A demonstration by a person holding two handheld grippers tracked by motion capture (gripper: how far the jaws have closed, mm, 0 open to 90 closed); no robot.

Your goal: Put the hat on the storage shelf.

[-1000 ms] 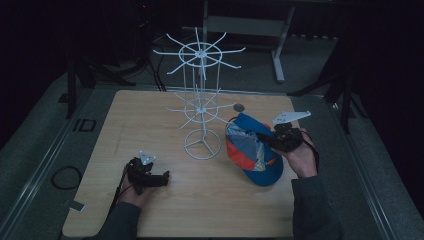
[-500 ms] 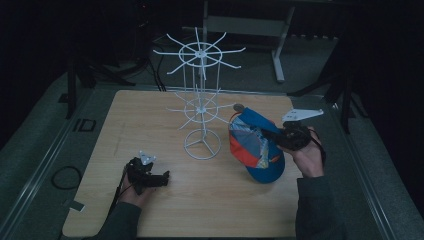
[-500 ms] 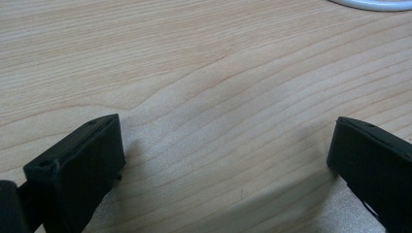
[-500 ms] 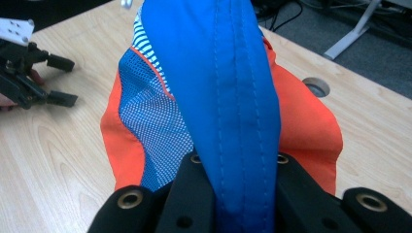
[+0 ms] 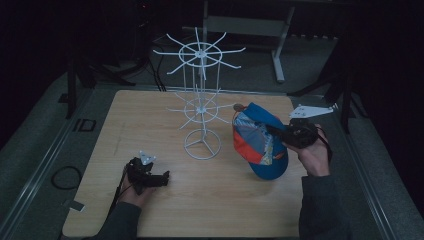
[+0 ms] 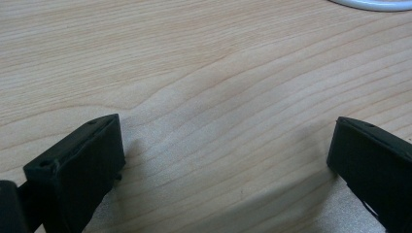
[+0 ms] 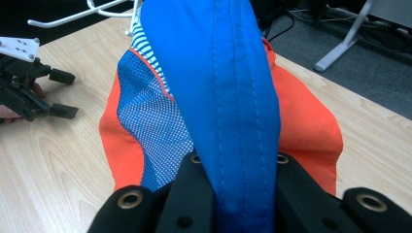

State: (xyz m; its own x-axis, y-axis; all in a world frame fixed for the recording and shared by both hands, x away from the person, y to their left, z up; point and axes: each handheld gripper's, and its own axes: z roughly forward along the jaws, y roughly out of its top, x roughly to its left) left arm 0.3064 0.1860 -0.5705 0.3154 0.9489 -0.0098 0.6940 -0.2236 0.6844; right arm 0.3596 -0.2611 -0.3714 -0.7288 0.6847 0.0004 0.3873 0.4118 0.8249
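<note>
A blue and orange cap [image 5: 257,145] hangs at the table's right, next to the white wire rack [image 5: 201,102]. My right gripper [image 5: 274,131] is shut on the cap's blue brim. In the right gripper view the brim [image 7: 233,87] runs up from between the black jaws of the right gripper [image 7: 236,167], with mesh and orange panels behind it. My left gripper [image 5: 165,177] rests on the wood at the front left, open. In the left gripper view, bare tabletop lies between the wide-apart jaws of the left gripper [image 6: 226,155].
The rack's round base [image 5: 202,144] stands mid-table, and its rim [image 6: 374,4] shows in the left gripper view. The wooden table [image 5: 220,205] ends in a metal frame. A desk leg [image 7: 340,48] and cables lie on the floor beyond.
My right gripper has lifted the cap a little and drawn it to the right, away from the rack. The left gripper has stayed in place.
</note>
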